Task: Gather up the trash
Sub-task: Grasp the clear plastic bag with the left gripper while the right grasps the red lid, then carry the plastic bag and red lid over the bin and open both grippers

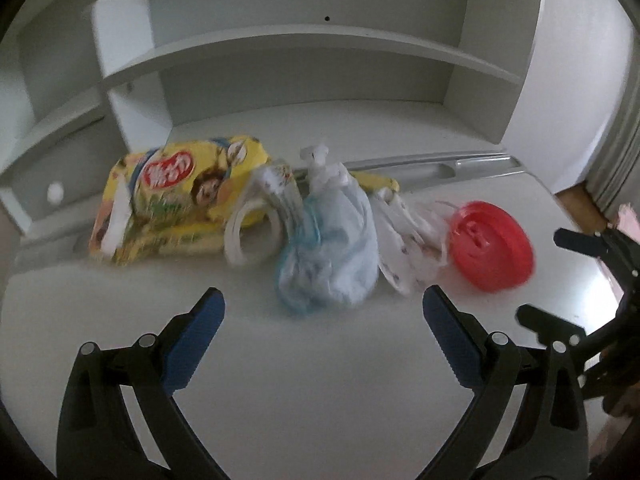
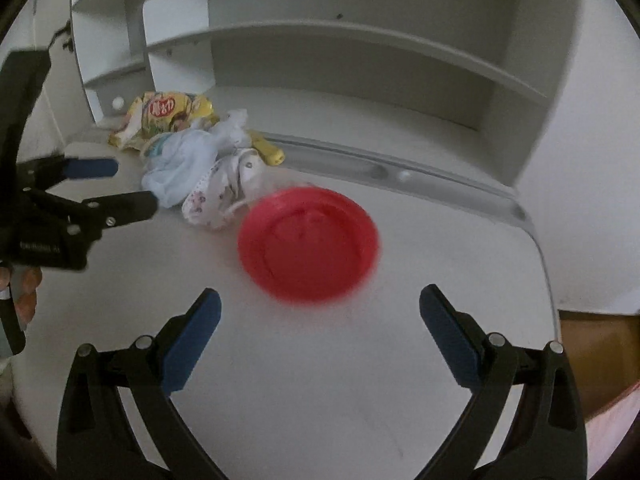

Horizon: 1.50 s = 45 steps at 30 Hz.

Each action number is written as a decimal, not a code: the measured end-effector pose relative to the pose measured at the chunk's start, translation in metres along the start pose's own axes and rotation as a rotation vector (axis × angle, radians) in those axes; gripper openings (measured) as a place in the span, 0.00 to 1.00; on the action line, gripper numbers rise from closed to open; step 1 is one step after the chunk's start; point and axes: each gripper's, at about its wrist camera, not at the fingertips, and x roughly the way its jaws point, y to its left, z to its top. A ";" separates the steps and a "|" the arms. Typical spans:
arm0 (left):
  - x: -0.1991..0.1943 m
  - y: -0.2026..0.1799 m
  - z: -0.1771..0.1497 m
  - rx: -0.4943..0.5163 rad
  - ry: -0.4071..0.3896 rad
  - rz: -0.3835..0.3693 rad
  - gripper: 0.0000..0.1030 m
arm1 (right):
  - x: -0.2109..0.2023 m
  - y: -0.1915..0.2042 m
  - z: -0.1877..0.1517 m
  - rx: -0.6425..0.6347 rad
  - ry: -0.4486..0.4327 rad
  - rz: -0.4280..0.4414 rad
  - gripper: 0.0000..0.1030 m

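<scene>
The left gripper (image 1: 322, 302) is hovering with fingers spread wide and holding nothing, facing the knotted pale blue bag (image 1: 332, 252) lying on the white desk (image 1: 320, 380). The right gripper (image 2: 320, 300) is likewise gaping empty just short of the red lid (image 2: 308, 242), which is sitting beside crumpled wrappers (image 2: 218, 196) and a yellow snack packet (image 2: 160, 118).

Black tool (image 1: 323, 306), blue pads (image 1: 192, 344), silver screws
</scene>
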 end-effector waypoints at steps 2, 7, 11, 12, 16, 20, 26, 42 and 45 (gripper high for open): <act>0.014 0.001 0.008 0.029 0.005 -0.003 0.94 | 0.011 0.004 0.007 -0.013 0.013 -0.006 0.93; 0.026 0.008 0.016 0.034 -0.026 0.005 0.93 | 0.036 -0.001 0.018 0.025 0.058 0.003 0.93; 0.032 0.014 0.012 0.020 0.004 -0.078 0.35 | 0.034 -0.005 0.015 0.050 0.047 0.055 0.79; 0.032 0.017 0.010 -0.001 0.009 -0.112 0.34 | 0.034 -0.005 0.015 0.049 0.047 0.056 0.79; 0.020 0.024 0.009 -0.036 -0.052 -0.150 0.24 | 0.022 -0.011 0.013 0.091 -0.008 0.066 0.77; -0.005 0.030 0.011 -0.071 -0.144 -0.186 0.24 | 0.001 -0.034 0.009 0.181 -0.121 -0.005 0.77; -0.012 0.033 0.011 -0.091 -0.169 -0.197 0.24 | -0.004 -0.051 0.006 0.246 -0.149 -0.023 0.78; -0.023 0.061 0.017 -0.105 -0.188 -0.017 0.24 | 0.005 -0.043 0.010 0.220 -0.134 -0.024 0.78; -0.021 0.060 0.014 -0.104 -0.176 -0.030 0.24 | 0.005 -0.043 0.009 0.217 -0.130 -0.020 0.78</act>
